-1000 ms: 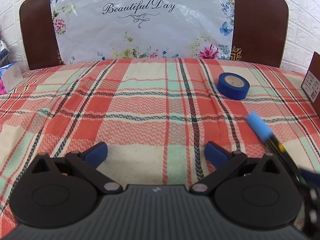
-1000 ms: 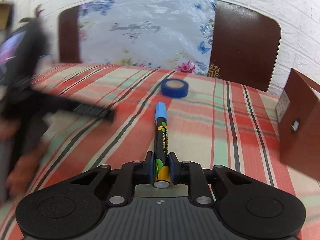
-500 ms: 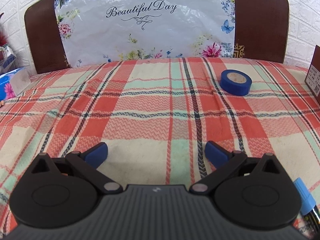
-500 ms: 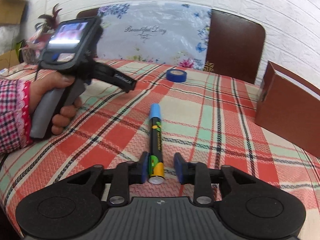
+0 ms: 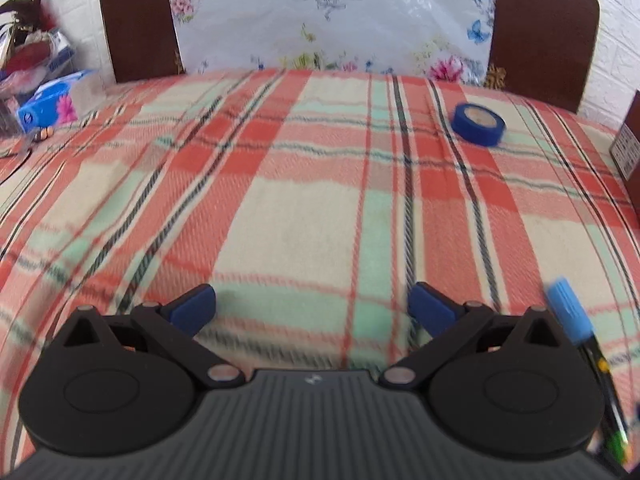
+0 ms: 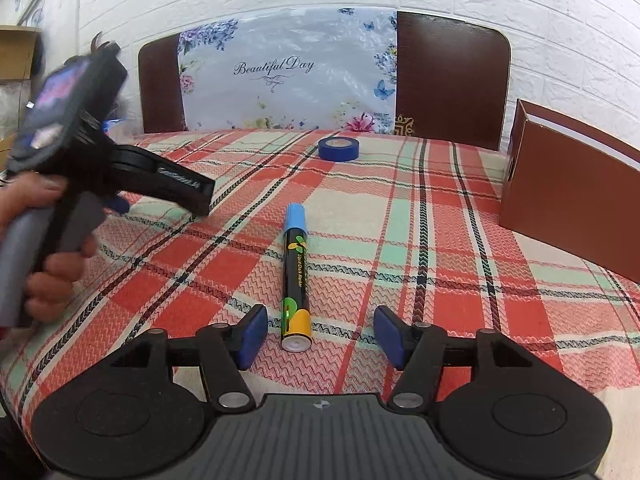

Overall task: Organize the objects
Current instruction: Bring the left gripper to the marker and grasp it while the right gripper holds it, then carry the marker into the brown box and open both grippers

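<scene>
Marker (image 6: pixel 297 278) lies flat on the plaid cloth (image 6: pixel 400 240) of your bench, near the front edge and about midway along it, blue cap pointing toward the far edge. Your right hand-held gripper (image 6: pixel 320 336) is released: its blue pads (image 6: pixel 251 334) stand wide apart, and the butt end of the marker sits between them, nearer the left pad, touching neither. In the left wrist view the marker (image 5: pixel 576 332) shows at the lower right, just beside your left hand-held gripper (image 5: pixel 312 306), which is also released, jaws spread over bare cloth with nothing between them. From the right wrist view you can see that left hand-held gripper (image 6: pixel 120 204) held above the left side of the bench in your hand (image 6: pixel 52 256); it is blurred there.

Tape (image 6: pixel 339 148), a blue roll, lies flat near the far edge, well apart from the marker. A brown box (image 6: pixel 568 196) stands along the right edge. Behind the far edge is a chair (image 6: pixel 452 80) with a flowered bag (image 6: pixel 288 76) draped over its back. A tissue pack (image 5: pixel 52 104) sits at the far left corner.
</scene>
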A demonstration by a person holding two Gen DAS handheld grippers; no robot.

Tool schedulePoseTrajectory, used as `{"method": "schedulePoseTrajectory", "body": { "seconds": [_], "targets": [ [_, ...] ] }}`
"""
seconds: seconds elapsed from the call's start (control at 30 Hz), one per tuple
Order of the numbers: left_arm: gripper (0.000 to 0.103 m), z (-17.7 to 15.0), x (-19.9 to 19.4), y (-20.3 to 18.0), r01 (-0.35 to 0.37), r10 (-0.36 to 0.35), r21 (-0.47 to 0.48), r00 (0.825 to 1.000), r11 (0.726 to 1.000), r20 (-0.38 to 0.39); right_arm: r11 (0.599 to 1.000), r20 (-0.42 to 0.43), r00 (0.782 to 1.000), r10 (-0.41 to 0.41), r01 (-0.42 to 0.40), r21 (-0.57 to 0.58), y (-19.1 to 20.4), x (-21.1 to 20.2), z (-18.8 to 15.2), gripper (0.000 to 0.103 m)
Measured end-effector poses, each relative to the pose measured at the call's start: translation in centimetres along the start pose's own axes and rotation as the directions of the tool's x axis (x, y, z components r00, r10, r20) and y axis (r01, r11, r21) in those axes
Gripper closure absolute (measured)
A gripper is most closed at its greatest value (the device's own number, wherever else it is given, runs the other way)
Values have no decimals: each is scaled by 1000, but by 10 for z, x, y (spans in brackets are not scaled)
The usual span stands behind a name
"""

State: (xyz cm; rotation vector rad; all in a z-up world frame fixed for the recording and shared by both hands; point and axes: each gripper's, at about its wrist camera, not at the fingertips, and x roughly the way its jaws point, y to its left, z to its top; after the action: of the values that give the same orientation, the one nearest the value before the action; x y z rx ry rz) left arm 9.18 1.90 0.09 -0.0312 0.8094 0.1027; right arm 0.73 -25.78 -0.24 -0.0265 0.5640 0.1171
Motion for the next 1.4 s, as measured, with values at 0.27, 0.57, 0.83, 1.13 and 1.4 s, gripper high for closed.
{"method": "schedulePoseTrajectory", "body": {
  "seconds": [0.27, 0.57, 0.83, 1.13, 1.4],
  "targets": [
    [16, -6, -32, -45, 323, -323, -20, 939, 946, -119, 999, -8, 1000, -10, 10, -35, 4, 0, 1, 43],
    [38, -22, -29, -108, 250, -234, 190, 967, 949, -106, 994, -24, 999, 22, -24, -105, 15, -1, 6, 89],
    [73, -19, -38, -159, 456, -415, 236, 887, 858, -204, 996, -32, 996, -79, 80, 32, -29, -28, -3, 88],
    [73, -56, -75, -278, 630, -551, 410, 776, 659, -307, 921, -73, 961, -267, 277, 274, -113, -88, -35, 86],
    [73, -63, -81, -299, 647, -560, 449, 761, 616, -329, 913, -33, 956, -292, 288, 289, -125, -96, -49, 83]
  ]
}}
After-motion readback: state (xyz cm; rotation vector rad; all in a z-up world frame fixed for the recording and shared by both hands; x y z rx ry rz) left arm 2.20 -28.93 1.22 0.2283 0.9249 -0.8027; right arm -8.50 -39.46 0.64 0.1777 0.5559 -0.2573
